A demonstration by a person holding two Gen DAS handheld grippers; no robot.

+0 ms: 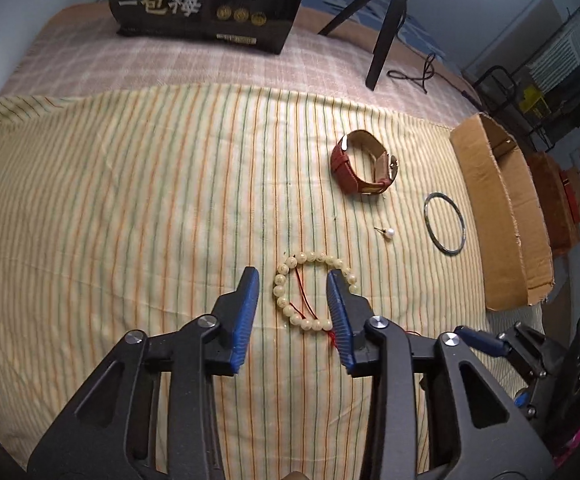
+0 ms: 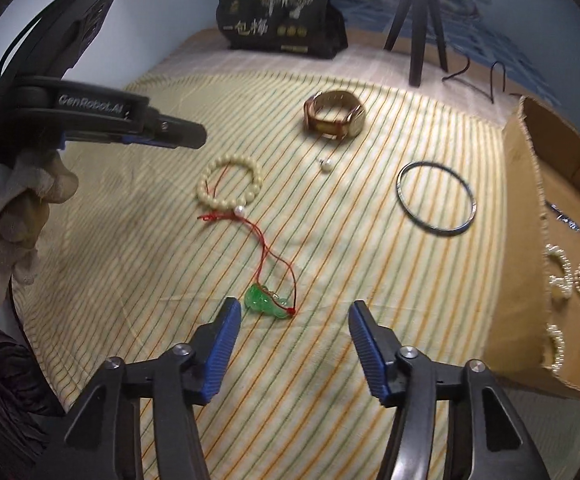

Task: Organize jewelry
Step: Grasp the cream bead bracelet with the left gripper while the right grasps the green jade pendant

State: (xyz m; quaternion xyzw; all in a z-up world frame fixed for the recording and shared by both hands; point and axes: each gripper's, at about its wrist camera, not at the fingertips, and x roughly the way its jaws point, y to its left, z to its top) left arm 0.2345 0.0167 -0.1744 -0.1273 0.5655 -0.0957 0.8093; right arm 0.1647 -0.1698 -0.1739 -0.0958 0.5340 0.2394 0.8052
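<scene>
Left gripper (image 1: 292,280): jaws part open, empty, poised over the cream bead bracelet (image 1: 313,293) (the landmark). Right gripper (image 2: 292,311): jaws wider, empty, straddling the green pendant (image 2: 263,301), tied by red cord (image 2: 268,248) to the bracelet. Beyond the bracelet: pearl stud (image 1: 389,233), red-strapped watch (image 1: 363,166), bangle (image 1: 445,224), cardboard box (image 1: 497,216).

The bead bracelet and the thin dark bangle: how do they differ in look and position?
The bead bracelet is a loop of cream round beads, while the thin dark bangle is one smooth, thin ring.
A red cord runs from the bracelet to a green pendant; the bangle has nothing attached.
The bangle lies nearer the cardboard box than the bracelet.
Both lie flat on the striped cloth.
</scene>
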